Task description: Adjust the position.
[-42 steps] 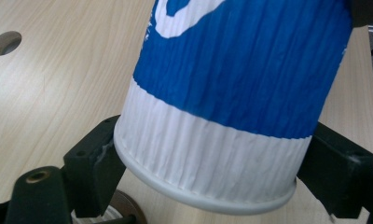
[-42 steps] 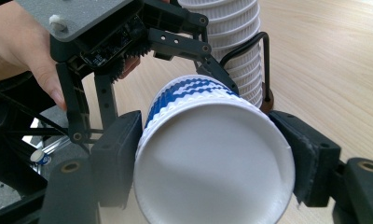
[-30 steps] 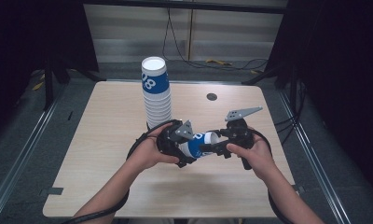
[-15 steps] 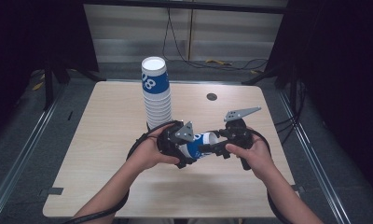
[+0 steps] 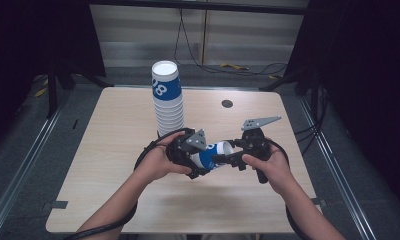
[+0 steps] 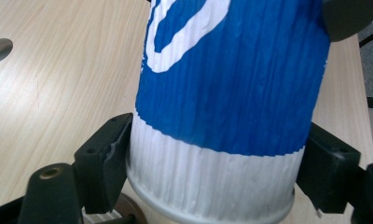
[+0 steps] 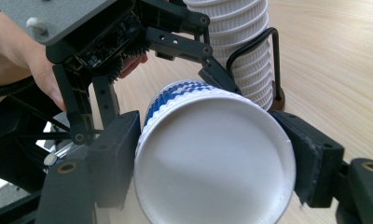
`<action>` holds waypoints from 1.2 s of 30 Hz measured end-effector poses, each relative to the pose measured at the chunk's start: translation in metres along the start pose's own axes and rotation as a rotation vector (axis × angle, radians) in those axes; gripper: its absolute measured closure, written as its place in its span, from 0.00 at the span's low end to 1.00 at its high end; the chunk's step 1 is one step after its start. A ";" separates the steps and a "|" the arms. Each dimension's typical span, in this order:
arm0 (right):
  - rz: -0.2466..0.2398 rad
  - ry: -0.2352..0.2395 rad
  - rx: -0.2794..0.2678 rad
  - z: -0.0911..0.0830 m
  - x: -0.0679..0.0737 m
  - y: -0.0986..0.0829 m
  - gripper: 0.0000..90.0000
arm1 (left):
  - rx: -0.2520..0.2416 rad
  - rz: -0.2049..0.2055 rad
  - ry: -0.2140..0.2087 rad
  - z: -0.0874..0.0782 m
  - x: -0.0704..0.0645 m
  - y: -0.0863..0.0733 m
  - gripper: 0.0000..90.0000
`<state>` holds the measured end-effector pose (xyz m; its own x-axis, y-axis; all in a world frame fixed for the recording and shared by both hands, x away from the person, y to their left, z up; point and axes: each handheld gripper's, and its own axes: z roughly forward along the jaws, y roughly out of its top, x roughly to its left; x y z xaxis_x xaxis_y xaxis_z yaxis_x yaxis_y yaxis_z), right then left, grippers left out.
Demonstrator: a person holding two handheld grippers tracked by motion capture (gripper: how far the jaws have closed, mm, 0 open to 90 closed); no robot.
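Held above the light wooden tabletop [image 5: 113, 150], in front of the tall stack of ribbed cups [image 5: 168, 102]: 1 blue-and-white ribbed paper cup [image 5: 210, 155], clamped by left tongs [image 6: 212, 182] and right tongs [image 7: 212, 163]. Probably mid-handover; next, release 1 side.

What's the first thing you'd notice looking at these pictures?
A blue and white paper cup lying sideways above the near middle of the table, gripped at one end by the left gripper and at the other by the right gripper. Just behind them stands a tall stack of cups.
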<state>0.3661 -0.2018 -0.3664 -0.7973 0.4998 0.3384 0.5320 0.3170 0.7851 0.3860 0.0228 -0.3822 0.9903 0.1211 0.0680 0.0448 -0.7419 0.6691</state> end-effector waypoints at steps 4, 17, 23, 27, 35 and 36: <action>-0.017 -0.001 -0.003 0.001 0.000 -0.001 0.28 | 0.027 -0.007 -0.006 -0.002 0.001 0.001 0.24; -0.020 -0.025 -0.039 -0.009 -0.002 -0.003 0.23 | 0.085 -0.045 -0.021 -0.004 0.004 -0.003 0.24; -0.025 -0.028 -0.042 -0.010 -0.002 -0.003 0.23 | 0.109 -0.061 -0.031 -0.004 0.004 -0.004 0.24; -0.038 -0.029 -0.038 -0.010 -0.002 -0.003 0.23 | 0.133 -0.066 -0.036 -0.004 0.004 -0.004 0.24; -0.077 -0.037 -0.021 -0.013 0.000 -0.002 0.23 | 0.212 -0.080 -0.047 -0.005 0.005 -0.006 0.23; -0.089 -0.043 -0.010 -0.013 0.001 -0.002 0.23 | 0.223 -0.078 -0.047 -0.005 0.005 -0.007 0.23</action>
<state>0.3609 -0.2128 -0.3605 -0.8283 0.5040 0.2447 0.4564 0.3535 0.8165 0.3904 0.0315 -0.3827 0.9875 0.1570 -0.0157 0.1444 -0.8592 0.4908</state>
